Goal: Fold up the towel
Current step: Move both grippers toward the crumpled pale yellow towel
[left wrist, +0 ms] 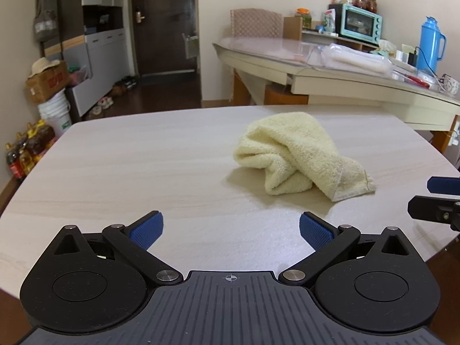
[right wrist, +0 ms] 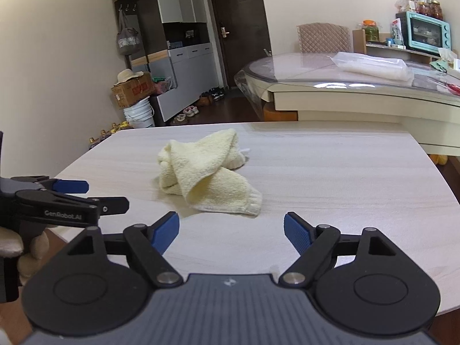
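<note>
A pale yellow towel (left wrist: pixel 299 155) lies crumpled in a heap on the light wood-grain table (left wrist: pixel 129 166). It also shows in the right wrist view (right wrist: pixel 207 169). My left gripper (left wrist: pixel 231 230) is open and empty, above the table a little short of the towel and to its left. My right gripper (right wrist: pixel 231 230) is open and empty, just short of the towel's near hemmed corner. The right gripper's fingers (left wrist: pixel 440 185) show at the right edge of the left wrist view. The left gripper's fingers (right wrist: pixel 72 185) show at the left of the right wrist view.
A second table (left wrist: pixel 330 66) with a glass top stands behind, bearing a plastic-wrapped bundle (left wrist: pixel 353 57), a teal toaster oven (left wrist: pixel 360 23) and a blue thermos (left wrist: pixel 429 43). Bottles (left wrist: pixel 26 149), a bucket (left wrist: pixel 56 112) and a cardboard box (left wrist: pixel 47 83) stand on the floor at left.
</note>
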`<act>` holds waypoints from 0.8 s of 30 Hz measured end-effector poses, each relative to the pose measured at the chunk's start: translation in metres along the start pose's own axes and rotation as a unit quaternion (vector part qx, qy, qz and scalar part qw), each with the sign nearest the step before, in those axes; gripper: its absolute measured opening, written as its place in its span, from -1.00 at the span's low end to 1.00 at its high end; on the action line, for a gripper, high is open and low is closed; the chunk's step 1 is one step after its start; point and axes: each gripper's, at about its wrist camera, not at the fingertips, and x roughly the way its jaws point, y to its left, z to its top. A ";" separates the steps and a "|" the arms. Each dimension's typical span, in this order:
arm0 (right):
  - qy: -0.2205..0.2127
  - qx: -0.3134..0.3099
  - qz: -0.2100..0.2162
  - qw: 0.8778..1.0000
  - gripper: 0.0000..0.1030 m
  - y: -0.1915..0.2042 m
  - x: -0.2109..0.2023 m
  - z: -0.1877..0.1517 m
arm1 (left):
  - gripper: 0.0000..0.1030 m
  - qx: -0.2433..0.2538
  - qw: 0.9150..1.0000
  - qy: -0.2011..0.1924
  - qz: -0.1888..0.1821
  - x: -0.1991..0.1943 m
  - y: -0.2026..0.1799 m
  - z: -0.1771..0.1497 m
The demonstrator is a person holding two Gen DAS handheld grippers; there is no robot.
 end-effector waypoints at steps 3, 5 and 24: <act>-0.006 -0.009 -0.001 1.000 0.59 0.008 -0.004 -0.001 | 1.00 -0.003 1.000 -0.006 -0.004 -0.002 0.002 -0.002; -0.010 -0.016 -0.002 1.000 0.60 0.014 -0.007 -0.001 | 1.00 -0.005 1.000 -0.010 -0.007 -0.003 0.004 -0.003; -0.031 -0.035 0.009 0.999 0.62 0.028 -0.035 -0.005 | 1.00 0.018 0.999 -0.020 0.018 -0.040 -0.014 -0.013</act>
